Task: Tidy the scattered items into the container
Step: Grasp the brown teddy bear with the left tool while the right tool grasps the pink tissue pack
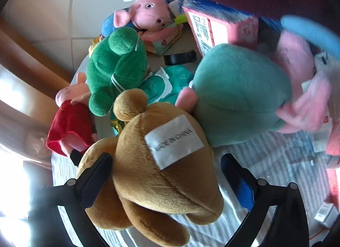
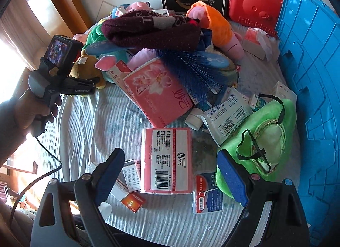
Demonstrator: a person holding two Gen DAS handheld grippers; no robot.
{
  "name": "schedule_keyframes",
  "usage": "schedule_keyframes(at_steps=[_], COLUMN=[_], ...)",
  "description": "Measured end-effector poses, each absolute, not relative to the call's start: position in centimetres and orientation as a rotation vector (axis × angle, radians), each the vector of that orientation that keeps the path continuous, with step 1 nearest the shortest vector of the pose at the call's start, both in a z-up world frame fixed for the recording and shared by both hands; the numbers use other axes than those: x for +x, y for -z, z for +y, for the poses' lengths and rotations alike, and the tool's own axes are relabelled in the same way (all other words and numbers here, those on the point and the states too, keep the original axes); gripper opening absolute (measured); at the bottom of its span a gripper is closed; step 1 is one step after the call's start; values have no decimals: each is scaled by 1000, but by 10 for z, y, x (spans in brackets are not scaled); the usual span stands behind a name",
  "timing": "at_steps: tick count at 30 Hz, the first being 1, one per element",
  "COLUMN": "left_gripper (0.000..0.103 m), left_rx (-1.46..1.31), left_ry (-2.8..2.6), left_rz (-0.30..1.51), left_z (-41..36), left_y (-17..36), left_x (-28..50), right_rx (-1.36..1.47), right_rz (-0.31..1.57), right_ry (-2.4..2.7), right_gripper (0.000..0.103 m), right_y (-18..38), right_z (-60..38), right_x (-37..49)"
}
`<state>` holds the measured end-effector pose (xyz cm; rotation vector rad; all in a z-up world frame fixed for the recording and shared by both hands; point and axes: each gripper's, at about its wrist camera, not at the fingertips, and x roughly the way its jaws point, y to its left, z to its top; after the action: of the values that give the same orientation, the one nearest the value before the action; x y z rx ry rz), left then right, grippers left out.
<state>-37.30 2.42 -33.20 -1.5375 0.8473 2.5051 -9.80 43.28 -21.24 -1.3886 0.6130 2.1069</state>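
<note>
A brown plush bear (image 1: 161, 174) with a white sewn label lies on the striped cloth between the fingers of my left gripper (image 1: 167, 168). The jaws stand wide; the right pad (image 1: 240, 183) is clear of the bear, so the gripper is open. The same bear (image 2: 84, 67) shows in the right wrist view at the pile's left edge. My right gripper (image 2: 171, 175) hangs open over a pink tissue pack (image 2: 166, 159), not touching it. The blue plastic container (image 2: 308, 77) stands at the right edge.
Around the bear lie a green plush (image 1: 116, 70), a small pig doll in red (image 1: 70, 128) and a teal plush (image 1: 238, 91). The pile holds a maroon knit (image 2: 148, 32), a blue brush (image 2: 191, 66), a green cloth bag (image 2: 263, 140) and several small boxes. A person's hand (image 2: 27, 111) holds the left gripper.
</note>
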Motion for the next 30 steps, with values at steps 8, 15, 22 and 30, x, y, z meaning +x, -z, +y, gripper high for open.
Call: schedule_keyframes(at_steps=[8, 15, 22, 30], left_gripper=[76, 67, 66, 66], left_rx=[-1418, -1392, -1373, -1351], left_ry=[-2576, -2655, -2719, -2738], left_rz=[937, 740, 609, 570], left_z=[16, -15, -38, -51], left_y=[329, 299, 269, 249], left_x=[-362, -352, -327, -304], right_rx=[-1426, -1471, -1562, -1576], right_rz=[620, 610, 530, 478], right_ry=[-2096, -2085, -2068, -2031], right_gripper=[89, 89, 89, 97], right_y=[232, 260, 290, 320], right_z=[430, 433, 424, 424], right_x=[-110, -119, -138, -142])
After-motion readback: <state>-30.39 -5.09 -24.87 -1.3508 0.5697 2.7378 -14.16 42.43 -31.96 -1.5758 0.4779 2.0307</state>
